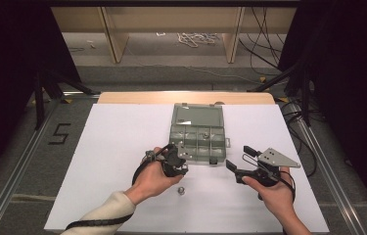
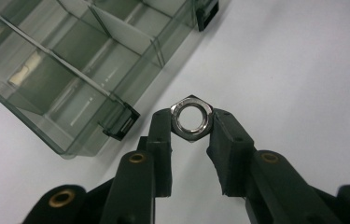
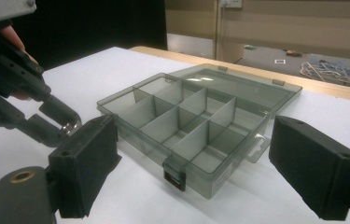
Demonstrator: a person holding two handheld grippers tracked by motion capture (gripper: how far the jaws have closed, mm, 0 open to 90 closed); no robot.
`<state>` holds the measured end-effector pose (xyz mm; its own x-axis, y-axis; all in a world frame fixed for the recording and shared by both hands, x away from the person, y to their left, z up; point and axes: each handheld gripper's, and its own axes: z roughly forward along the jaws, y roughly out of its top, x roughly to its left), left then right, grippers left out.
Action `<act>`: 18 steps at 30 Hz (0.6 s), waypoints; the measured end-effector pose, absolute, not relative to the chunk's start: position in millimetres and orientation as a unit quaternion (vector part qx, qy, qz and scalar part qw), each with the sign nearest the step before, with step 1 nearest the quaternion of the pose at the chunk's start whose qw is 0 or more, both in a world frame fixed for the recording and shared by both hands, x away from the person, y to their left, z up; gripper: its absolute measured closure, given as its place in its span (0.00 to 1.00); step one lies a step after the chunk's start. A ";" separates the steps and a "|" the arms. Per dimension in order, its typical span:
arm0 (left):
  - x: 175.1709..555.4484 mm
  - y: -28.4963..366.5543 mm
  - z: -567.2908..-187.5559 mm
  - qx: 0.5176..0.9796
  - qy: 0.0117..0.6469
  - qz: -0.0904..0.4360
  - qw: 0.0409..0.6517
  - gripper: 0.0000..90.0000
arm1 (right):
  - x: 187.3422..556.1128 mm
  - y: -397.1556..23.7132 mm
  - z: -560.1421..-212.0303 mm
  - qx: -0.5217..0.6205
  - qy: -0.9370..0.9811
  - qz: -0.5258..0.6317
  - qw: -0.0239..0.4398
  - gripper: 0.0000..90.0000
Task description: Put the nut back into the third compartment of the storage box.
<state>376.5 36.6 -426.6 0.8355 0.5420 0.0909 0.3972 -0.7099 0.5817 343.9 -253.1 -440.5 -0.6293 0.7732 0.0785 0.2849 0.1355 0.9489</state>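
Observation:
A shiny steel hex nut (image 2: 192, 117) sits pinched between the two black fingertips of my left gripper (image 2: 191, 122), its hole facing the camera. The gripper is shut on it over the white sheet, just off the front corner of the clear grey compartment box (image 2: 37, 123). From above, the left gripper (image 1: 184, 159) is at the box's (image 1: 196, 116) near left corner. My right gripper (image 1: 238, 157) stands open with nothing between its jaws, right of the box's front edge. Its own view looks between wide-apart pads (image 3: 86, 161) at the open box (image 3: 140, 135) and at the left gripper (image 3: 65, 125) with the nut.
The box lies open with its lid flat towards the far side, its divided compartments showing nothing inside. A second small nut (image 1: 181, 190) lies on the white sheet (image 1: 112, 147) near the left hand. Bare wood edge (image 1: 137, 98) runs along the far side.

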 end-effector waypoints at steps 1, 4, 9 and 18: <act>376.3 35.7 -425.9 0.912 0.259 0.133 0.287 0.78 | 343.8 -253.0 -440.5 0.369 0.720 0.545 0.222 0.18; 376.8 33.3 -422.4 0.908 0.262 0.136 0.298 0.78 | 343.9 -252.7 -440.9 0.367 0.719 0.548 0.220 0.18; 379.1 29.8 -418.1 0.903 0.264 0.140 0.309 0.78 | 343.3 -252.4 -440.6 0.368 0.718 0.547 0.222 0.18; 390.0 22.7 -410.7 0.890 0.277 0.150 0.331 0.78 | 343.7 -251.3 -441.5 0.368 0.715 0.553 0.220 0.18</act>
<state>390.0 22.7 -410.7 0.8018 0.5916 0.0838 0.3930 -0.6278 0.6719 343.7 -251.3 -441.5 -0.6323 0.7693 0.0915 0.2820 0.1186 0.9521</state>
